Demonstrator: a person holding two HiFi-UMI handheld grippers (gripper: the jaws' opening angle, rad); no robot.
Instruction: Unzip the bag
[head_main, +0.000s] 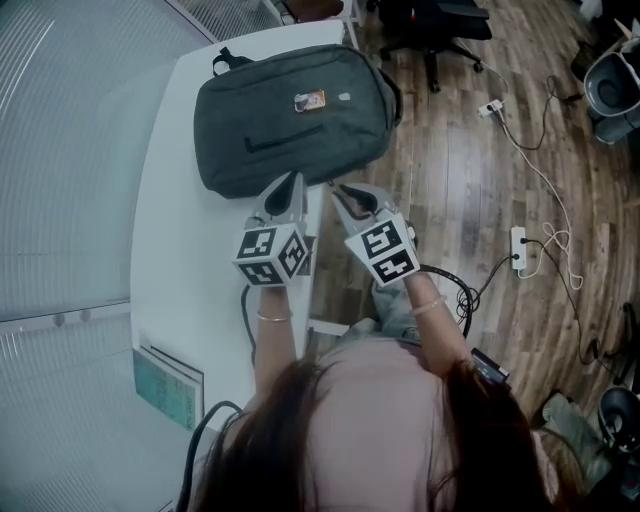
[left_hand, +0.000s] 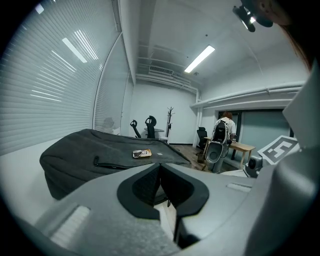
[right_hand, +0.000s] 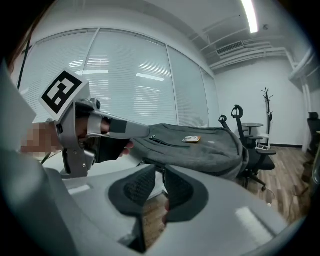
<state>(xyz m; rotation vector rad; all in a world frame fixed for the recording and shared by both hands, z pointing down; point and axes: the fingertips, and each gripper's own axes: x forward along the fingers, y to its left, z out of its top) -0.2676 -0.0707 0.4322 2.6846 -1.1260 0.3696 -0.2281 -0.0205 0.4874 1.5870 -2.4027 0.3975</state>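
A dark grey backpack (head_main: 290, 120) (left_hand: 90, 155) (right_hand: 205, 147) lies flat on the white table (head_main: 170, 250), with a small orange label (head_main: 309, 100) on top. My left gripper (head_main: 290, 185) (left_hand: 160, 167) is at the bag's near edge, its jaws shut with nothing visible between them. My right gripper (head_main: 338, 190) (right_hand: 161, 172) is beside it at the same edge. Its pads are nearly together on a thin dark strip that looks like the zipper pull. In the right gripper view, one of the left gripper's fingers (right_hand: 125, 129) reaches onto the bag's edge.
A teal booklet (head_main: 168, 385) lies on the table's near corner. An office chair (head_main: 435, 30) stands beyond the table on the wood floor. To the right are a power strip (head_main: 518, 248) with loose cables and a bin (head_main: 612, 85). A person (left_hand: 224, 130) stands far off.
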